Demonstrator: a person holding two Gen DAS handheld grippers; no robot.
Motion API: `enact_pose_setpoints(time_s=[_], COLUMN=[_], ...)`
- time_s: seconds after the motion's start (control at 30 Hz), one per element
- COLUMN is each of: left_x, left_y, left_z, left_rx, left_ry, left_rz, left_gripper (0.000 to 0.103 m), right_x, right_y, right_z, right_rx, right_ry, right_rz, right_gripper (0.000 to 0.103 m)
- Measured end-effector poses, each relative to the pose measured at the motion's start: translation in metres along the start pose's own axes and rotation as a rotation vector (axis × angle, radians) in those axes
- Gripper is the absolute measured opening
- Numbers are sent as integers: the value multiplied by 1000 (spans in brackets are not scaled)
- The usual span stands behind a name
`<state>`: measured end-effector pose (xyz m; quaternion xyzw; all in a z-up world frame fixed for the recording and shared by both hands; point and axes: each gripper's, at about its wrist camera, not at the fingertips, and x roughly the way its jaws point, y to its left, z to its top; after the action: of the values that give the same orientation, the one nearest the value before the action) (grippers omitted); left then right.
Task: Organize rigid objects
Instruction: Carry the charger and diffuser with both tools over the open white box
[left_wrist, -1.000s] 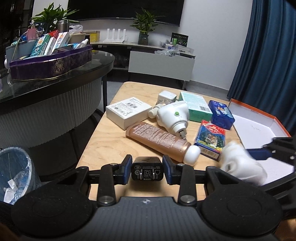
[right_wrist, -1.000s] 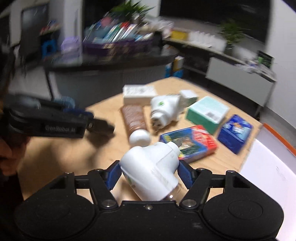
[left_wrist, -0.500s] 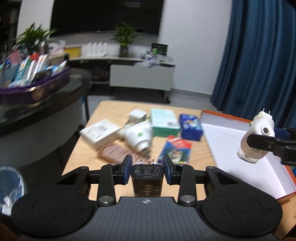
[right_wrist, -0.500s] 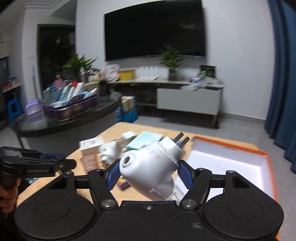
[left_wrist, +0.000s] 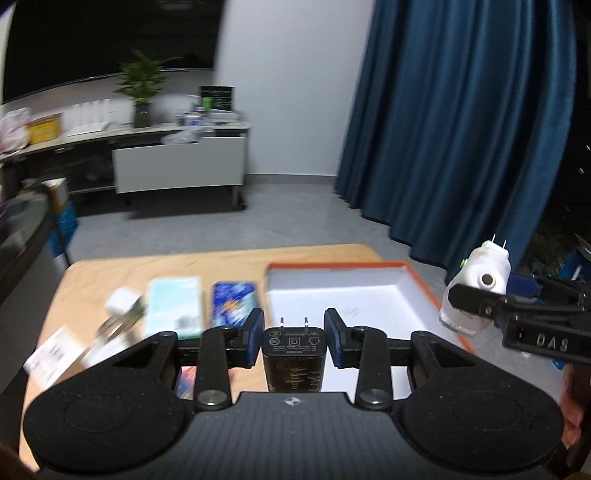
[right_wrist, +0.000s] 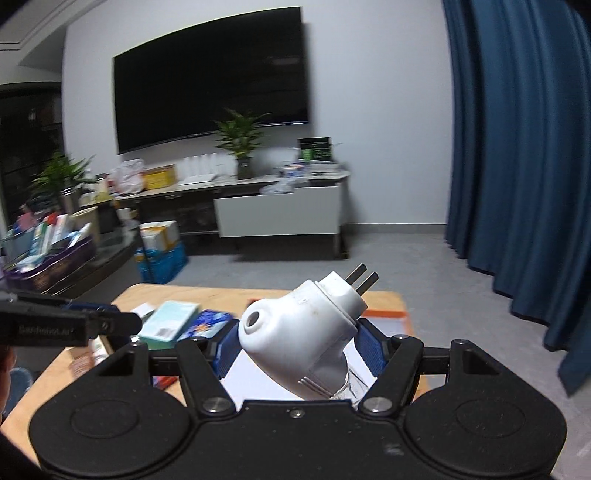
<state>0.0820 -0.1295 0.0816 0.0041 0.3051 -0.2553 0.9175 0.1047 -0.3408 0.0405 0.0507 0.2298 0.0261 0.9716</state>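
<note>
My left gripper (left_wrist: 294, 341) is shut on a black plug adapter (left_wrist: 293, 354), prongs pointing away, held above the near edge of the white box with an orange rim (left_wrist: 417, 280). In the right wrist view my right gripper (right_wrist: 297, 349) is shut on a white plug-in device (right_wrist: 299, 339), its two prongs angled up to the right. That same white device (left_wrist: 476, 288) hangs over the box's right rim in the left wrist view. The left gripper's arm (right_wrist: 66, 325) shows at the left of the right wrist view.
On the wooden table (left_wrist: 110, 273) left of the box lie a teal box (left_wrist: 173, 306), a blue packet (left_wrist: 232, 302), a small white cube (left_wrist: 120, 301) and blurred white items. Blue curtains (left_wrist: 461, 129) hang at the right. A TV cabinet (right_wrist: 277, 210) stands behind.
Both grippers have risen and swung right from over the cluttered table toward the orange-rimmed box, each keeping its object. The right gripper's white device rolled so its prongs point up.
</note>
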Motion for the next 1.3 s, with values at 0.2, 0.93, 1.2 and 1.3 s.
enact_pose_setpoints(time_s=[0.2,0.93,1.2,1.3], left_x=[24,63,74,74], left_y=[-18,-31,-34,-34], left_z=[14,19,17,17], left_rx=[23,-15,-10,-6], left_ry=[-7,60,74,77], left_rz=[-27,28,26,26], left_gripper=[36,36,36,36], right_x=[9,71,82,84], right_y=[-20,-36,-38,-39], right_z=[5,2,3,4], right_rx=[40,51,54,54], right_ry=[-1,106,128,131], right_rz=[-51,-43,-54,-55], right_gripper=[79,79,79,79])
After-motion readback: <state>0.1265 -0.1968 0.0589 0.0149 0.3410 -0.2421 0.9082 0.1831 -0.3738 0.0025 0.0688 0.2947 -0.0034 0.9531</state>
